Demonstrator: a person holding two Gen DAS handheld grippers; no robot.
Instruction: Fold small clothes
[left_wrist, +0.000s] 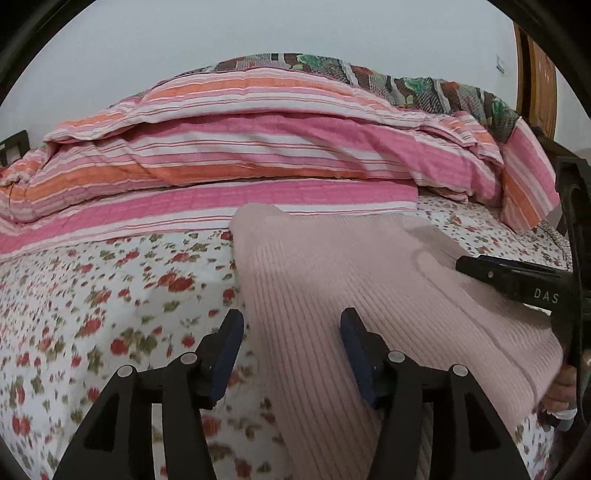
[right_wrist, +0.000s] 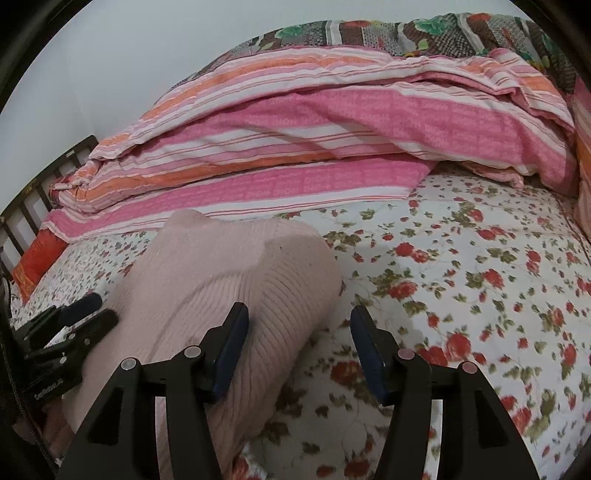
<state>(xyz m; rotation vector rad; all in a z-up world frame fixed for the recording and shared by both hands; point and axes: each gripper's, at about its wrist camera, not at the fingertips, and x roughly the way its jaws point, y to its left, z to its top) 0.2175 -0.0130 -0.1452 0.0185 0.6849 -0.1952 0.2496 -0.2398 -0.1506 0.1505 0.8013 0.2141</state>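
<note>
left gripper (left_wrist: 291, 354) jaws apart, empty, over pink sweater (left_wrist: 332, 280); right gripper (right_wrist: 299, 350) likewise; floral sheet (right_wrist: 461, 277) beneath.

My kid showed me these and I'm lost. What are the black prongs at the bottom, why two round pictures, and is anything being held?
The prongs are two-finger grippers a person holds, one per hand; each carries a wide-angle camera looking along its fingers, hence two round pictures. One view is from the left gripper, the other from the right gripper. Each also glimpses the other at its edge. A pink ribbed sweater lies on a flowered bedsheet, with a striped quilt piled behind. Both grippers stand open, one at each side edge of the sweater, holding nothing.
</note>
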